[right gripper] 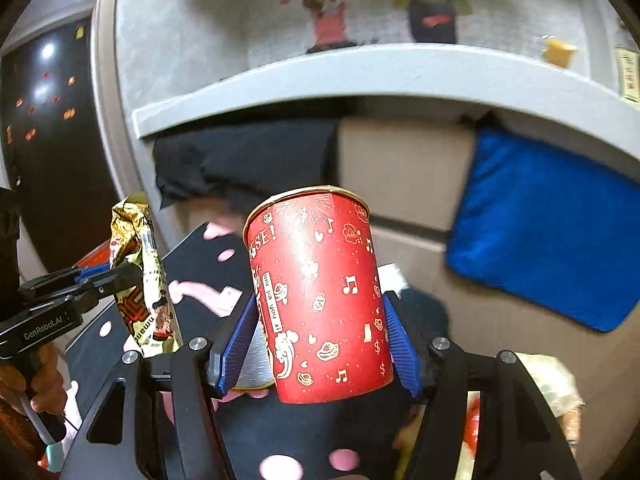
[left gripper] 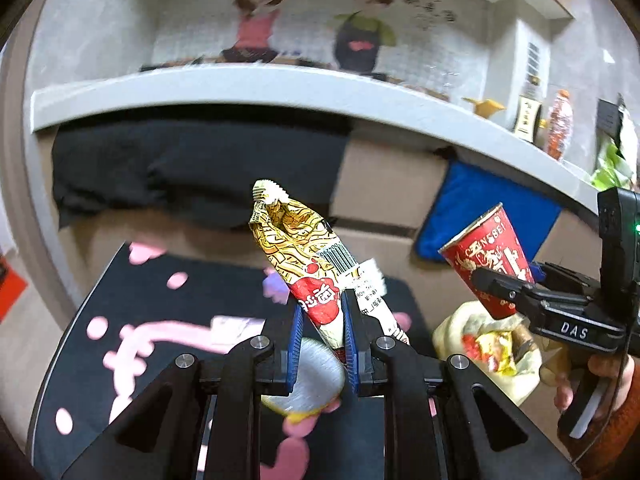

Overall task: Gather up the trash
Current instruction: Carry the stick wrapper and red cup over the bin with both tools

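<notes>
The left tongs (left gripper: pixel 322 336) pinch a wrapper (left gripper: pixel 308 260) upright; the right tongs (right gripper: pixel 320 340) clamp a red cup (right gripper: pixel 320 296), both lifted clear above the bag (left gripper: pixel 488 352), probably for dropping in.

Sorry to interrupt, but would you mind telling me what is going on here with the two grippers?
A person is collecting trash with a handheld gripper in each hand. The left gripper is shut on a crumpled gold and red snack wrapper, held up above a black table with pink patterns. The right gripper is clamped on a red paper cup. A bag holding more wrappers sits below the cup, at the table's right.
</notes>
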Demonstrator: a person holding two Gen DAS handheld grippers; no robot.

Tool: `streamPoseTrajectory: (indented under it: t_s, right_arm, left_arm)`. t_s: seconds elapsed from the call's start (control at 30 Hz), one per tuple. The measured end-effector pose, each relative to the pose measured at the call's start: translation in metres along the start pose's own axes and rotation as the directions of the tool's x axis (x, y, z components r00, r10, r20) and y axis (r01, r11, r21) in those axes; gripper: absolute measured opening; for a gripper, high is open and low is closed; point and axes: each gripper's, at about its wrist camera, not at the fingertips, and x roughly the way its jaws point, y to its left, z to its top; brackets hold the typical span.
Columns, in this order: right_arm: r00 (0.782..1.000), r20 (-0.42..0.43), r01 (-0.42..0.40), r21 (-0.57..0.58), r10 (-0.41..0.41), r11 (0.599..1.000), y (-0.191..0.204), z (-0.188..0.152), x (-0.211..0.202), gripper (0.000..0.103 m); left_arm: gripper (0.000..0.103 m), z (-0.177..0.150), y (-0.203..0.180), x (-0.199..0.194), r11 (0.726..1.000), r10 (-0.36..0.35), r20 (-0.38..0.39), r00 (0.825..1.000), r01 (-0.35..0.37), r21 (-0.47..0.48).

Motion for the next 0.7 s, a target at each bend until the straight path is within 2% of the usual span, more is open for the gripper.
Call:
streamPoseTrajectory:
  t_s: [0.37,0.53,0.6,0.7]
  right_arm:
    - [0.987,0.105,0.11,0.081,-0.118,0.991,-0.065,-0.006,-0.062,0.059]
    - [0.977,0.119,0.167,0.101,-0.179,0.981,-0.086,-0.014,-0.078,0.059]
    - [0.969,0.123,0.205,0.099,-0.216,0.974,-0.094,-0.019,-0.085,0.059]
    - [0.959,0.123,0.242,0.107,-0.255,0.964,-0.106,-0.028,-0.093,0.059]
  left_arm:
    - [0.019,0.021,-0.086,0.01,0.99,-0.094,0.033,0.995,0.09,0.106]
    - [0.019,0.017,-0.118,0.023,0.977,-0.18,0.004,0.984,0.178,0.12]
    - [0.019,0.013,-0.127,0.03,0.973,-0.191,-0.011,0.982,0.19,0.132]
    - [0.019,0.006,-0.143,0.046,0.966,-0.221,-0.066,0.973,0.228,0.126]
